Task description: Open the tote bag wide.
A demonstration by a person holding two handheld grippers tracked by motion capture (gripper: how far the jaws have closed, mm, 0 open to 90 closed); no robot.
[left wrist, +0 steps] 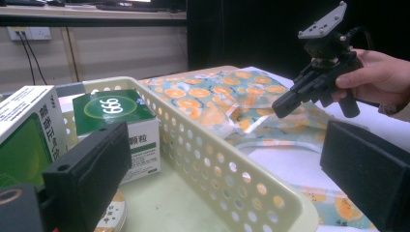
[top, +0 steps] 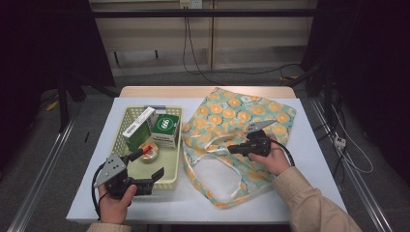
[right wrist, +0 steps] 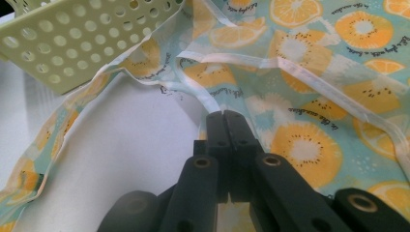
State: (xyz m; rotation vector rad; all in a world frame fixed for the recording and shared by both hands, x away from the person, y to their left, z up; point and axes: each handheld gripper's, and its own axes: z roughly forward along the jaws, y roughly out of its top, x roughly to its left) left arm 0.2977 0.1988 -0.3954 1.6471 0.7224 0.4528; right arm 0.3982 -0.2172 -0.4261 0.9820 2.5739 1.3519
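Right gripper (top: pixel 235 149): jaws pressed together, pinching fabric at mouth hem of fruit-print bag (top: pixel 251 113); bag flat on table ahead of it. Lift hem gently, keep mouth open.
Left gripper (top: pixel 151 164): jaws wide, straddling near wall of basket (top: pixel 119 133); round tin (top: pixel 148 152) just ahead, green-white boxes (top: pixel 166 129) beyond. Basket wall hampers the reach.

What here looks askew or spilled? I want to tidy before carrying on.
Nothing is spilled or damaged. The orange-print fabric bag lies rumpled, one corner lapping the pale yellow perforated plastic basket. The tall green-and-white box leans aslant on the round tin.
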